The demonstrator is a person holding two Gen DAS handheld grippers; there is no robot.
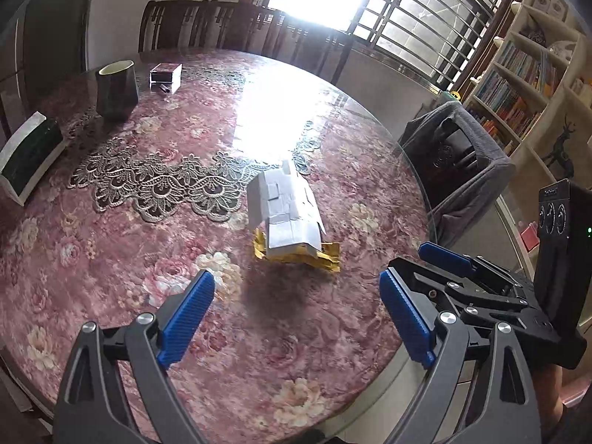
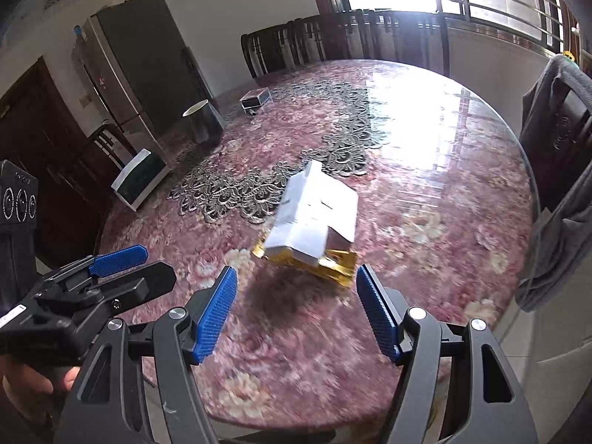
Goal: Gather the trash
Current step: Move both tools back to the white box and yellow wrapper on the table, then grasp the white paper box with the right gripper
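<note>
Your left gripper (image 1: 296, 314) and right gripper (image 2: 296, 309) are both gaping wide and gripping nothing. The trash, a crumpled white paper (image 1: 285, 214) lying on a gold wrapper (image 1: 325, 261), is sitting at frame center on the floral table (image 1: 111, 259), apart from both sets of pads. The dark cup (image 1: 116, 88) at upper left is hiding its contents. The table's glass edge (image 1: 414, 170) is curving along the right. No writing is reading clearly.
</note>
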